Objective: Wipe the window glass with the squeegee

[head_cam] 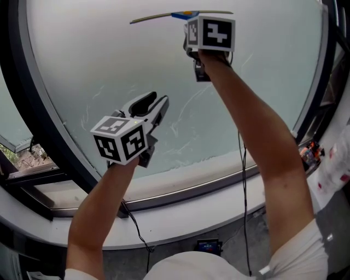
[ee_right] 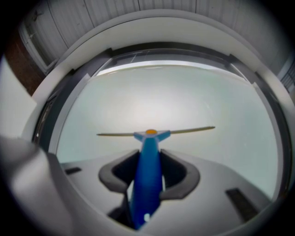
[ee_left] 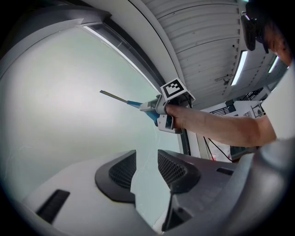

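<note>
Right gripper [ee_right: 148, 162] jaws clamp the blue squeegee [ee_right: 152, 133] by its handle, blade ahead at the window glass [head_cam: 109, 65]. Left gripper [ee_left: 145, 173] jaws stand apart, empty. Best to keep the blade flat, pressure even.

A white ledge [head_cam: 186, 219] ran under the dark frame [head_cam: 41, 123]. A small dark box [head_cam: 209, 246] sat on the floor below. A long light [ee_left: 239, 68] glowed on the ribbed ceiling [ee_left: 198, 32].

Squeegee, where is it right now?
The squeegee is at the top of the head view. Its blue handle is clamped in the right gripper, and its blade is up by the window glass.
</note>
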The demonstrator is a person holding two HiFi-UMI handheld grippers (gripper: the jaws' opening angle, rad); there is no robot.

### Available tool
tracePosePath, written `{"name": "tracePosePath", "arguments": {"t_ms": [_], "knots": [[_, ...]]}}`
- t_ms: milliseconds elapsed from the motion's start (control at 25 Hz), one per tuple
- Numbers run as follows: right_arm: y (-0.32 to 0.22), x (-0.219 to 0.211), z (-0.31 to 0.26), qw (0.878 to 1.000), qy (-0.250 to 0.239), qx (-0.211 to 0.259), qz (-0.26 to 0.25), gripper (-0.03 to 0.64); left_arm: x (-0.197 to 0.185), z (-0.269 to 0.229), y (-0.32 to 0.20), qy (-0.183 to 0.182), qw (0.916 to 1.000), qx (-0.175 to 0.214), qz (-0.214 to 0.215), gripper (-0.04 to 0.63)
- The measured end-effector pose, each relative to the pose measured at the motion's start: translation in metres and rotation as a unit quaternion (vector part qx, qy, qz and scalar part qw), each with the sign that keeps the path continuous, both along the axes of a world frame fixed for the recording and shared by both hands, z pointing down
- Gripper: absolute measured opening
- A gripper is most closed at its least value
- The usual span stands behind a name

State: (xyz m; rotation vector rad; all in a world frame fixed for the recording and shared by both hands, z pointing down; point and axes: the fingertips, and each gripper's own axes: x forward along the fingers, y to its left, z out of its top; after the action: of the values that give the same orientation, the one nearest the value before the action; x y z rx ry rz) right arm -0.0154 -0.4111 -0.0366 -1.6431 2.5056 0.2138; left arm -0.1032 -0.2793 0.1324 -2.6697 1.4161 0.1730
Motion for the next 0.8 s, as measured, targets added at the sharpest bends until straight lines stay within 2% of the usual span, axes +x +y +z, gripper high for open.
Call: {"name": "tracePosePath", "arguments": {"t_ms": [800], "knots": [[0.001, 0.000, 0.052, 1.000, 0.010, -0.018, 0.002, 0.152, 0.001, 0.037, -0.006, 0.010, 0.9995, -0.029, 0.000, 0.167]]}}
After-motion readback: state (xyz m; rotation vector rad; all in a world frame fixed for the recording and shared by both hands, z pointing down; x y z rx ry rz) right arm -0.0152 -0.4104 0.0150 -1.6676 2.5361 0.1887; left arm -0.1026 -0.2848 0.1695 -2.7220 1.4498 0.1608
